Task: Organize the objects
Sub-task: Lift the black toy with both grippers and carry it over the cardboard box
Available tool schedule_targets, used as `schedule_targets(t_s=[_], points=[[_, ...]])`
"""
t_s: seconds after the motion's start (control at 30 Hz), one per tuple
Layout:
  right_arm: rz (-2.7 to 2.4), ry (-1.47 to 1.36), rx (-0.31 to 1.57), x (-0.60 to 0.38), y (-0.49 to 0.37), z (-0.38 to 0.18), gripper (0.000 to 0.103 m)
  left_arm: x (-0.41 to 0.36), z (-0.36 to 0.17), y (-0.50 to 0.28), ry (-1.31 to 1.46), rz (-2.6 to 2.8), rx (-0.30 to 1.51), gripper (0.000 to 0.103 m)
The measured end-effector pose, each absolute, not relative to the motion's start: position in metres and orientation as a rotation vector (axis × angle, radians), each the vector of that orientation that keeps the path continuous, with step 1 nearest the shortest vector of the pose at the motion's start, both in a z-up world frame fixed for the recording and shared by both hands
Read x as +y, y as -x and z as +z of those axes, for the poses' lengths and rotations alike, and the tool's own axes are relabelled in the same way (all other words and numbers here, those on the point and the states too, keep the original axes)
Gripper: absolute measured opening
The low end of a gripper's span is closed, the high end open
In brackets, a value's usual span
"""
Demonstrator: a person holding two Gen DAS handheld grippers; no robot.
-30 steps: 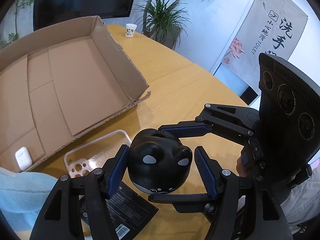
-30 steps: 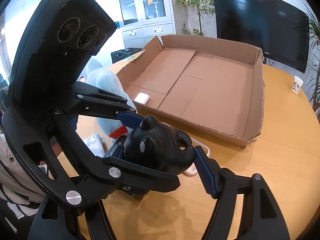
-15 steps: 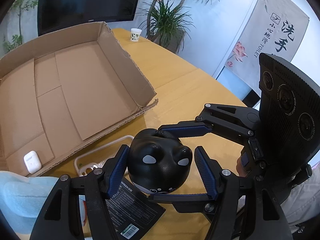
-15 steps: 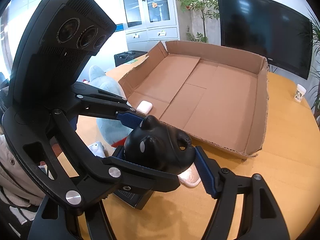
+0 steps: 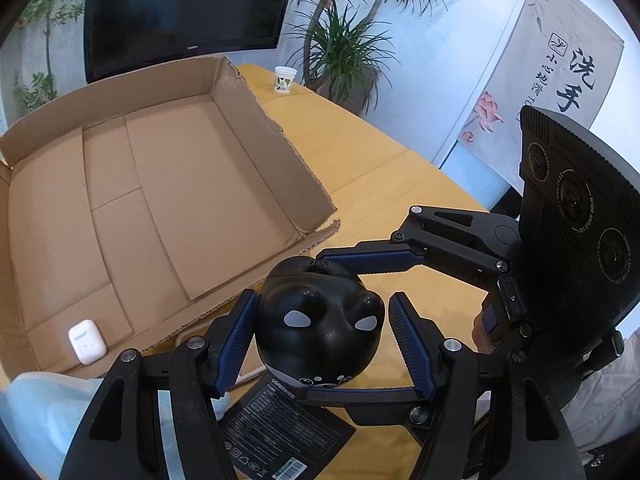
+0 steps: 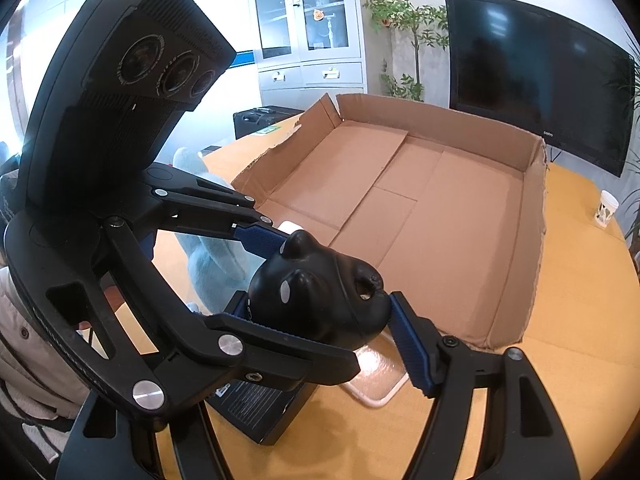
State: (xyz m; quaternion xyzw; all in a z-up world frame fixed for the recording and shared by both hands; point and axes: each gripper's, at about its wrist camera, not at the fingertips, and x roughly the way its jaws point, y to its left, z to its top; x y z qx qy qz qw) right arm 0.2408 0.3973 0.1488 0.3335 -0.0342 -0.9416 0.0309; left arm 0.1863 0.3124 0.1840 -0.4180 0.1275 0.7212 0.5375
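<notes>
One white earbud case (image 5: 87, 342) is lying in the near-left corner of the one cardboard box (image 5: 260, 148), leaving most of its floor open. One black toy head (image 5: 320, 332) is hanging just outside the box's torn near edge. The left gripper (image 5: 322, 298) is bracketing it, grip unclear. The right gripper (image 6: 316, 304) is pinching it.

Office room with white walls, a dark TV (image 6: 540, 76) and potted palm (image 5: 344, 36) behind a yellow wood table (image 5: 384, 176). Glass-door cabinet (image 6: 308, 32) at the back, beside a hanging banner (image 5: 560, 60) with Chinese lettering. Bright, even light.
</notes>
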Motion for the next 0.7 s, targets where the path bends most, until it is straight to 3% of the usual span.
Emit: schedule_targets(t_s=[0.7], points=[[-2.902,-1.0,-0.062,0.407,-0.209,0.154,0.068,0.319,0.194,-0.149,0.995,1.756,0.317,0.066]])
